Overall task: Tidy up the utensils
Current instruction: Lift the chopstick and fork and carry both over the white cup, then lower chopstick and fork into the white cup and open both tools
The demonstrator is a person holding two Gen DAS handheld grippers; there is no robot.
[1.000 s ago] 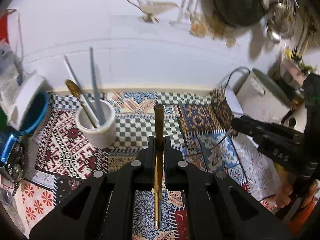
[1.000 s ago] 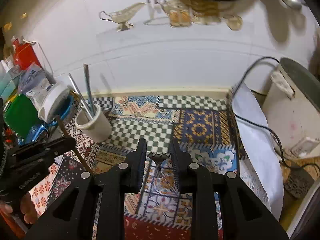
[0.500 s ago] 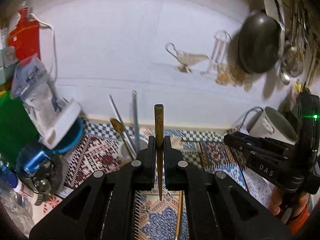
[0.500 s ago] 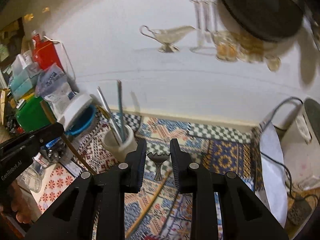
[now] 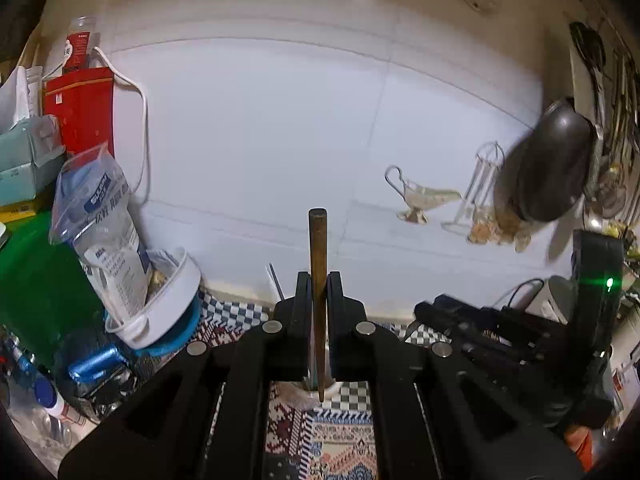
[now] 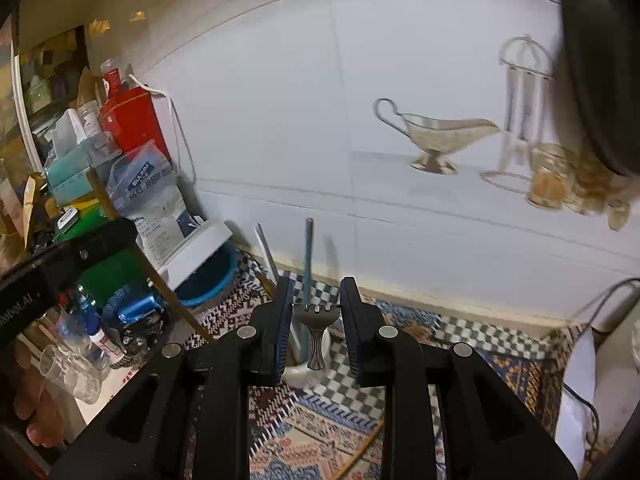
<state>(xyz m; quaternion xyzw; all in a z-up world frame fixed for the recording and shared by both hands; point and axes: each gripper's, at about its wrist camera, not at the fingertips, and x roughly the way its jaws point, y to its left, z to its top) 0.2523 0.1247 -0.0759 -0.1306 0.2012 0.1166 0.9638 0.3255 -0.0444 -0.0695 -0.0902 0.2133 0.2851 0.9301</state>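
My left gripper is shut on a brown wooden chopstick, held upright with its thin tip low over the white utensil cup, which is mostly hidden behind the jaws. My right gripper is shut on a small metal fork, tines up, in front of the white cup. A blue-grey rod and a white stick stand in that cup. A second chopstick lies on the patterned mat. The right gripper shows in the left wrist view.
Left of the cup stand a blue bowl with a white lid, a plastic bag, a red box and glasses. A white appliance with cables stands at right. A dark pan hangs on the white wall.
Both grippers have risen and tilted up toward the wall while closing in on the white cup; the cup now sits directly behind each gripper's jaws.
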